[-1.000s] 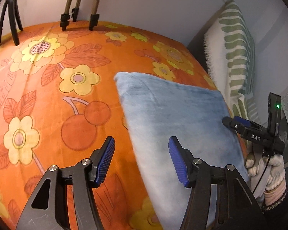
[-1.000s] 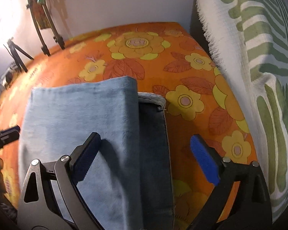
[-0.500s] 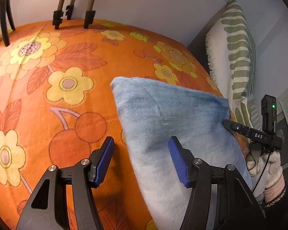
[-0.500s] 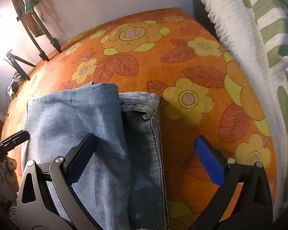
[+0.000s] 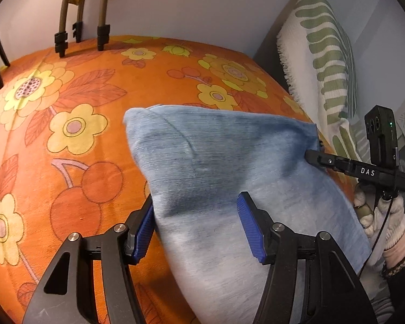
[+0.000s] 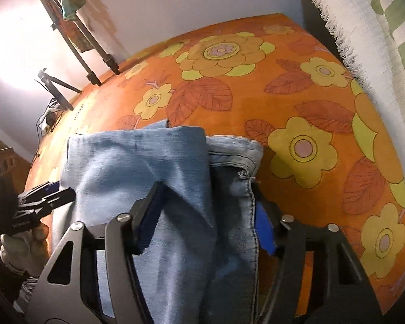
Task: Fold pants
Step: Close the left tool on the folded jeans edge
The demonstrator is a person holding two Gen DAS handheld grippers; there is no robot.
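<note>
Both grippers at the folded jeans on the floral bedspread.

I see the jeans [image 5: 229, 178] lying folded on the orange bedspread [image 5: 67, 108]. My left gripper [image 5: 195, 228] stands half open astride their near left edge. My right gripper [image 6: 205, 216] is closing over the right edge, denim between its blue pads [image 6: 264, 229], grip not yet sure.

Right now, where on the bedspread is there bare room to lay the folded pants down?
Bare orange bedspread spreads from the pants toward the tripod legs at the wall, and between pants and fringed pillow. It is crowded at the near end, where left gripper and closing right gripper straddle the denim.
</note>
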